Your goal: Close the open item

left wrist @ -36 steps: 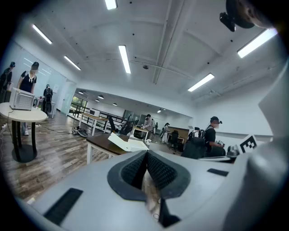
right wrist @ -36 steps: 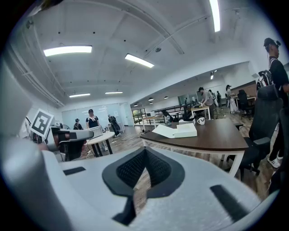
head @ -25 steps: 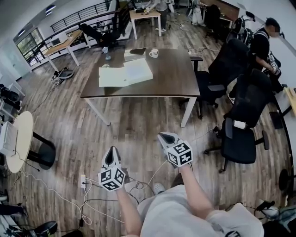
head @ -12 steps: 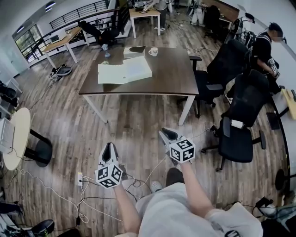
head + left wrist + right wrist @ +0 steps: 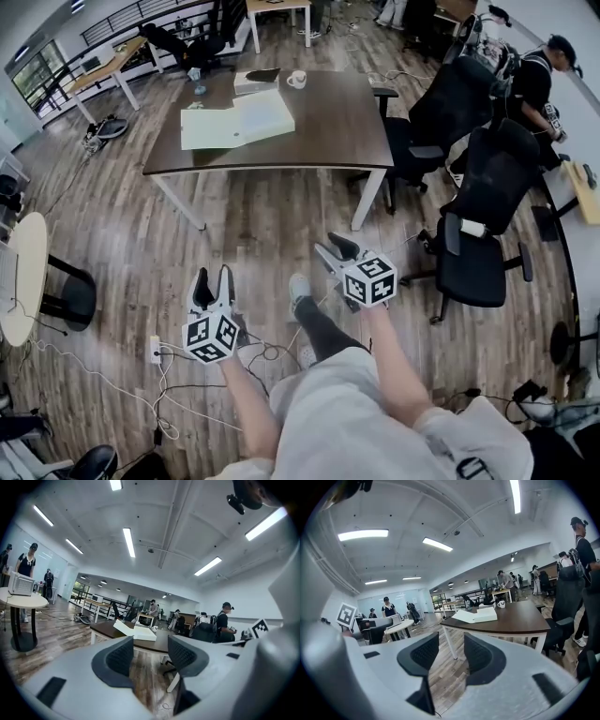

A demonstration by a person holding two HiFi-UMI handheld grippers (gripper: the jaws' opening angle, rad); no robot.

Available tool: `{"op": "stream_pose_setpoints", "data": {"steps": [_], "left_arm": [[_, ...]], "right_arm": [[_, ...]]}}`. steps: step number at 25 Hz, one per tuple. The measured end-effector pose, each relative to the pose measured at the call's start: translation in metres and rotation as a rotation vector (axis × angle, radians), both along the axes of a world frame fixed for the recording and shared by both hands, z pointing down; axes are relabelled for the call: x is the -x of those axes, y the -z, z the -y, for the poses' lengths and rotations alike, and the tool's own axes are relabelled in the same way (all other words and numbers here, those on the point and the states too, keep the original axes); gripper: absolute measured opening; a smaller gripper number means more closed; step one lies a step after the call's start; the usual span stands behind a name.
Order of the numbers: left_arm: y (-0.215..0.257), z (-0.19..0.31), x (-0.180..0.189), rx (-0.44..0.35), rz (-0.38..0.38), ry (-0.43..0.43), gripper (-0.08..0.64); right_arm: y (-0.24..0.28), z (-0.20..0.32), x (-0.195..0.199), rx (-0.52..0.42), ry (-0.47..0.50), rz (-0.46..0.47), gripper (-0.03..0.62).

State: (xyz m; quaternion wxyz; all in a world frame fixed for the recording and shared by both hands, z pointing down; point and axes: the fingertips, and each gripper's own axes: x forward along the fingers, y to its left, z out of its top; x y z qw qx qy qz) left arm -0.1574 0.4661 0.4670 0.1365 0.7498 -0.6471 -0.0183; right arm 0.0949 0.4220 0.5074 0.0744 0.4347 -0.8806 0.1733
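Both tools are held low over the wood floor (image 5: 262, 234), pointing toward the table (image 5: 337, 131). The left gripper (image 5: 212, 278) has its jaws wide apart. They have just been opening and nothing is between them; only floor and a table leg show through the gap. The right gripper (image 5: 334, 250) has its jaws apart too, but narrower. They have also just been opening and hold nothing. The wearer's shoe (image 5: 298, 287) is on the floor between the two tools.

The box (image 5: 236, 122) is white and open, with its lid flapped out to the left. It lies on the dark table, on the left half toward the far side. It is well apart from both grippers, with bare floor between them and the table. Neither tool touches it.

A mug (image 5: 296, 80) stands behind the box near the far edge, upright, with a dark flat item left of it.

Black chairs (image 5: 483, 234) are to the right of the table, the nearest one just beside the table corner. A person (image 5: 536, 84) in a dark top is at the far right. A round table (image 5: 21, 281) is at the left edge. A power strip (image 5: 155, 349) and loose cables (image 5: 267, 354) lie on the floor near the left gripper.
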Motion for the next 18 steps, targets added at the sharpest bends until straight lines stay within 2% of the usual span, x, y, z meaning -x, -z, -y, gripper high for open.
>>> {"op": "stream_pose_setpoints", "data": {"steps": [4, 9, 18], "left_arm": [[0.001, 0.012, -0.004, 0.005, 0.025, -0.011, 0.209], [-0.006, 0.017, 0.012, 0.036, 0.048, -0.005, 0.209], [-0.013, 0.046, 0.035, 0.052, 0.028, 0.024, 0.209]], "right_arm": [[0.003, 0.02, -0.007, 0.0, -0.02, 0.04, 0.17], [-0.009, 0.032, 0.007, 0.028, -0.015, 0.06, 0.166], [-0.011, 0.065, 0.034, 0.037, 0.018, 0.043, 0.163]]}}
